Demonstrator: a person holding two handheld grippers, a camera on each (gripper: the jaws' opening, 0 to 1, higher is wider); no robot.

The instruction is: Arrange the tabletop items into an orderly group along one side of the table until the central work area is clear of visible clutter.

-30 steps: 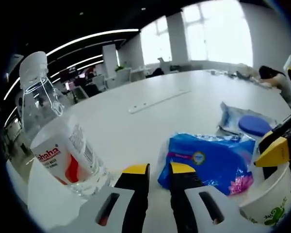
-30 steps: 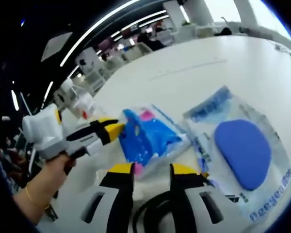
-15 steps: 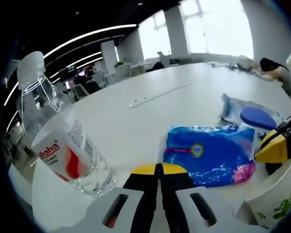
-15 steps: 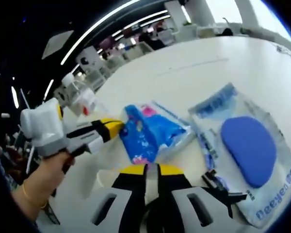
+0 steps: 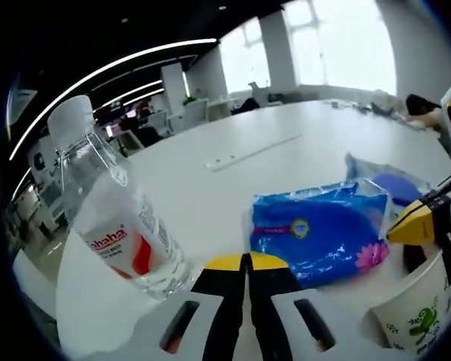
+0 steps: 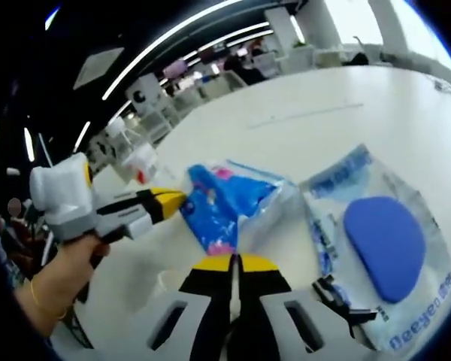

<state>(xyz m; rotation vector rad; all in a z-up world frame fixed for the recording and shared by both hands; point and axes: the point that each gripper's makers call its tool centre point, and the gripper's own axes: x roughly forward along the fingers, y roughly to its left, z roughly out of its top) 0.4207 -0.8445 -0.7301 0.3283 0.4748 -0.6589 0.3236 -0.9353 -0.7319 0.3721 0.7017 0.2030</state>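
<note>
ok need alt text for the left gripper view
The left gripper, jaws shut and empty, points across a white table at a blue tissue pack. A clear water bottle stands to its left; the right gripper reaches in over a paper cup at the right edge.

Open-plan office: desk rows [image 5: 146, 124], strip lights [image 5: 113, 68].

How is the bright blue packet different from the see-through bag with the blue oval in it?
The blue packet is coloured all over and puffy; the clear bag is see-through and flat, showing a blue oval inside. The packet lies nearer the water bottle, the bag farther off. Both are plastic and lie on the white table.
</note>
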